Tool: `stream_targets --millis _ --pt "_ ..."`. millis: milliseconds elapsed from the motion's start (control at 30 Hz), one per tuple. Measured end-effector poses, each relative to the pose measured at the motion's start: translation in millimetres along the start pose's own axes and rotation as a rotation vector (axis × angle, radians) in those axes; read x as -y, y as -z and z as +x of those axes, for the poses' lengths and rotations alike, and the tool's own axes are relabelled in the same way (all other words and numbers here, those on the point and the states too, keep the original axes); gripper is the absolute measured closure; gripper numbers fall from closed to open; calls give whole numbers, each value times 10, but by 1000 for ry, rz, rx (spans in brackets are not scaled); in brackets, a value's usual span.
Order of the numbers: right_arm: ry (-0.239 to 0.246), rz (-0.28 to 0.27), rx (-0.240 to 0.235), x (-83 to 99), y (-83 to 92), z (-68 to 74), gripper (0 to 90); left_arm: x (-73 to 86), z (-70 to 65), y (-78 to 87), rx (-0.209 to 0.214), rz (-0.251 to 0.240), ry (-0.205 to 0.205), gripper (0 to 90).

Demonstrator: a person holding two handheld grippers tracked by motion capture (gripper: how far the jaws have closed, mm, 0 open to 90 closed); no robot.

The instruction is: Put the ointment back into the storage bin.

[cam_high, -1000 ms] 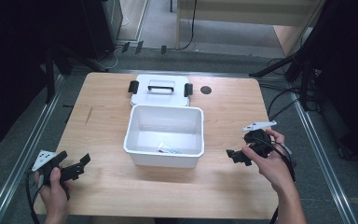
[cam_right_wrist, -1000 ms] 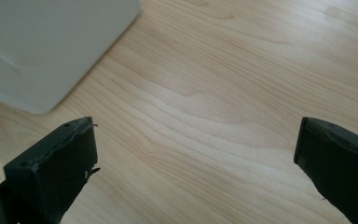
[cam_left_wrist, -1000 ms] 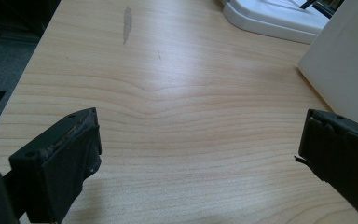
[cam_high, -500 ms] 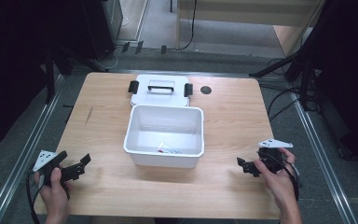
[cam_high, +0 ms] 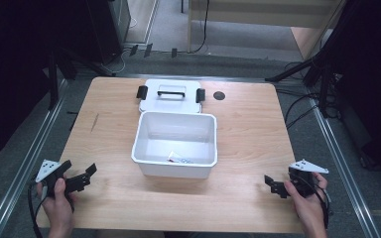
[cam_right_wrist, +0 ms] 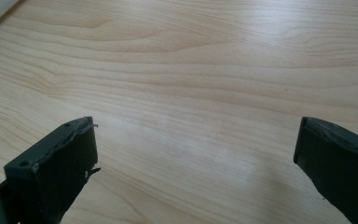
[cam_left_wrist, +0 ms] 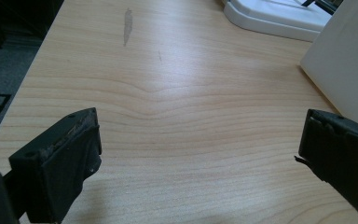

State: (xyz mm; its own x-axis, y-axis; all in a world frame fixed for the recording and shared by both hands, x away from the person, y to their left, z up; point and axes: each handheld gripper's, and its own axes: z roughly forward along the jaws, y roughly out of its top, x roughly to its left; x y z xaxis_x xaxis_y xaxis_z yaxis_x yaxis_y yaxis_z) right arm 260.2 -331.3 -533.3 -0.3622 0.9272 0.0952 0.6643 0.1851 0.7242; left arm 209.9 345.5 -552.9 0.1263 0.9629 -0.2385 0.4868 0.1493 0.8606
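A white open bin (cam_high: 149,148) stands in the middle of the wooden table (cam_high: 248,129), with a few small items (cam_high: 179,159) on its floor. Its white lid (cam_high: 168,97), with black latches, lies flat just behind it. My left gripper (cam_high: 85,176) rests at the near left corner, held by a hand, open with nothing between its jaws. The left gripper view shows the left gripper (cam_left_wrist: 199,128) wide apart over bare wood, the bin wall (cam_left_wrist: 349,65) to the right. My right gripper (cam_high: 271,185) sits at the near right, and the right gripper (cam_right_wrist: 196,135) stands open and empty.
A round black hole (cam_high: 219,95) sits in the tabletop at the back right of the lid. A dark scuff (cam_high: 95,122) marks the wood on the left. Metal rails (cam_high: 30,158) and cables (cam_high: 297,106) run alongside the table, with grey floor around.
The right hand has drawn its gripper back from beside the bin toward the near right edge of the table. The left gripper has stayed put.
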Motion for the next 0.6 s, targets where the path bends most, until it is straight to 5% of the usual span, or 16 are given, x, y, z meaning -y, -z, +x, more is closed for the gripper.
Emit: stream_targets --millis 600 --pt "-53 -46 41 331 180 -180 3 2 -20 -1 -5 -4 -16 0"
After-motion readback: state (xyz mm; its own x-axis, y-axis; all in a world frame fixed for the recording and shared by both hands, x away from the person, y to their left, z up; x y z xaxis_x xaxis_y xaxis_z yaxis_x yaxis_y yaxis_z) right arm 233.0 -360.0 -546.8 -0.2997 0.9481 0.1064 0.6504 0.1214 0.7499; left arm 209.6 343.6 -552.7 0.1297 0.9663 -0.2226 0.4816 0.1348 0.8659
